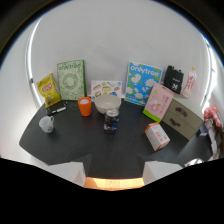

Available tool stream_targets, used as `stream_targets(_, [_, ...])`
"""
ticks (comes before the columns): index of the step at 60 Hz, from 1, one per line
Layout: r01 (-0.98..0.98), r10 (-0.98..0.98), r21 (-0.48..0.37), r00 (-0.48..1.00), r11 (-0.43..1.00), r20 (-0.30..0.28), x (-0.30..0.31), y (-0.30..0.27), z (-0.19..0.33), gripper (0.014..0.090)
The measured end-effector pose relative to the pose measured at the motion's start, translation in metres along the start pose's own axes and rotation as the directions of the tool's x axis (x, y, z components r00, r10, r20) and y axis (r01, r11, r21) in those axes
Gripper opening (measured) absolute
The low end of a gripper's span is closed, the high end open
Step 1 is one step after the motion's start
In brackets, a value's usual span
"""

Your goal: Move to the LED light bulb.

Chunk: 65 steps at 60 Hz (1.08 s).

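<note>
And there's the LED light bulb (157,136) – or rather its small carton, since no bare bulb shows. It's a boxy little pack, white on its broad face with orange-red along the side and end, the print too small to read. It lies on the dark table (75,145), resting on its own, turned at a slant so one corner points toward the camera. Placement now: right of the dark can (111,121) with open tabletop between them, in front of the leaning pink box (159,102), and just beside the tan box (181,119) – near both, touching neither as far as can be told.
</note>
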Motion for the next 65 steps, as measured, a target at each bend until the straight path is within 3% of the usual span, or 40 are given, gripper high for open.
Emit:
stream_targets(12, [0.013,-0.013,-0.002,0.999,1.000,-0.043,0.102,0.014,0.007,0.0858])
stream_targets(28, [0.017,-0.017,0.024,0.999,1.000,-0.031,0.201,0.003,0.070,0.0857])
stream_targets(42, [0.045,-0.046,0.027,0.998,0.999,0.034,0.216,-0.012,0.132,0.0856])
stream_targets(65, [0.014,-0.013,-0.011,0.997,1.000,0.077,0.211,-0.005,0.154,0.0862])
